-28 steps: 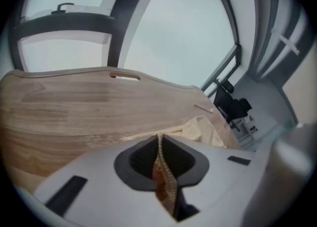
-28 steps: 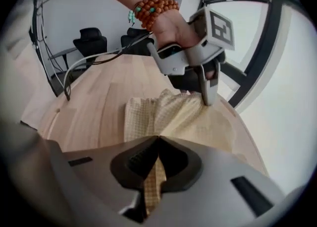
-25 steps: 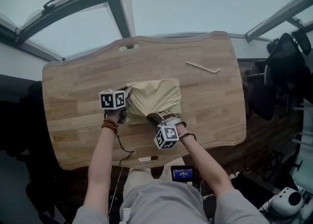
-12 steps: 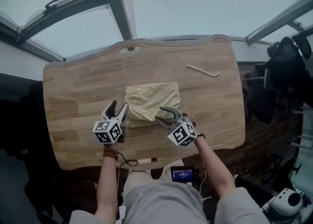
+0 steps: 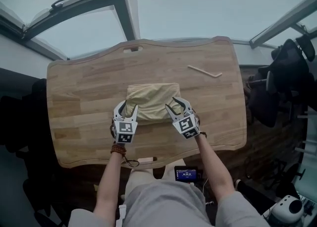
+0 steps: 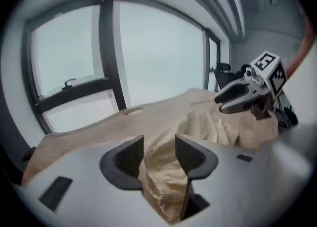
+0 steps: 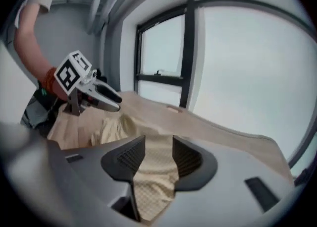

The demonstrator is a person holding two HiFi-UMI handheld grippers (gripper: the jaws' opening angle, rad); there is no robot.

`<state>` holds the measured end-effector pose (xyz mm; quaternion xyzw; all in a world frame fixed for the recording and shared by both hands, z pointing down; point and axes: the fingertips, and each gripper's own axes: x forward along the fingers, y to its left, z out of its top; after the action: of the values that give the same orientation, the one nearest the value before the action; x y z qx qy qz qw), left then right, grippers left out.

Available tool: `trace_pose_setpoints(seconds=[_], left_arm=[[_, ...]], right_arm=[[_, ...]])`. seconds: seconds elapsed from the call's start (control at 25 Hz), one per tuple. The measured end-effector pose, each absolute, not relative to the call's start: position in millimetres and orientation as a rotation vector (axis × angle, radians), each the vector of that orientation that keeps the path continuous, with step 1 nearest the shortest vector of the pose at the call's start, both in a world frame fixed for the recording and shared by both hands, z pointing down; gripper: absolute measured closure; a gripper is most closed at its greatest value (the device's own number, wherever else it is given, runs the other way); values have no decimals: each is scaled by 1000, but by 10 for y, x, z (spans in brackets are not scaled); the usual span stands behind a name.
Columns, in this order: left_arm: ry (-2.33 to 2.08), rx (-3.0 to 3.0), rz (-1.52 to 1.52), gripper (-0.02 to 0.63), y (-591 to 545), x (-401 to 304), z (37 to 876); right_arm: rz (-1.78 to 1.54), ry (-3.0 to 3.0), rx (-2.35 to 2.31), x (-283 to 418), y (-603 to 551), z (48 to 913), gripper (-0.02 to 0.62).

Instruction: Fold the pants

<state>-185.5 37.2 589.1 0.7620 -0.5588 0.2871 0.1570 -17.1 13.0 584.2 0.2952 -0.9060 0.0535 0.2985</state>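
Both near corners of the folded tan pants [image 5: 151,98], lying mid-way across the wooden table [image 5: 79,85], are pinched: the left gripper [image 5: 126,106] has its jaws clamped on the near-left corner, and the right gripper [image 5: 177,103] on the near-right.

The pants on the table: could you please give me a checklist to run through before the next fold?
1. The left hand-held gripper has cloth: the pants fill the gap between its jaws. Ok.
2. The right hand-held gripper has cloth: fabric sits between its jaws and touches both. Ok.
3. Grip places match: one gripper is at each near corner of the folded bundle. Ok.
4. Room to fold away from the person: the table is bare wood beyond the pants, and the stick lies apart at the far right. Ok.
5. Every layer of the near edge is caught: cannot tell.
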Motion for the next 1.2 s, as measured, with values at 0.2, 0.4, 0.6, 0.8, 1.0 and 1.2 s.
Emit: trace_pose_setpoints(seconds=[0.2,0.4,0.6,0.8,1.0,1.2], left_arm=[[-1765,2419,240,436,524,-1502,4174],[-2004,2450,-1,537,826,-1198,3118],[-2144,2473,28,597,1107,-1088,2888],[-2087,2544,35,600,1554,-1106,2889],[-1998,2538,35,600,2037,-1249,3080],[-1945,2488,49,600,2388,-1411,3267]], right_arm=[[195,-2714,1107,294,83,4203,486],[82,-2846,1239,416,488,3242,561],[-72,-2862,1212,4,972,3081,582],[-112,-2813,1209,-302,1464,3127,592],[-84,-2749,1232,-400,1862,3180,593],[-43,-2696,1253,-462,2140,3268,593]])
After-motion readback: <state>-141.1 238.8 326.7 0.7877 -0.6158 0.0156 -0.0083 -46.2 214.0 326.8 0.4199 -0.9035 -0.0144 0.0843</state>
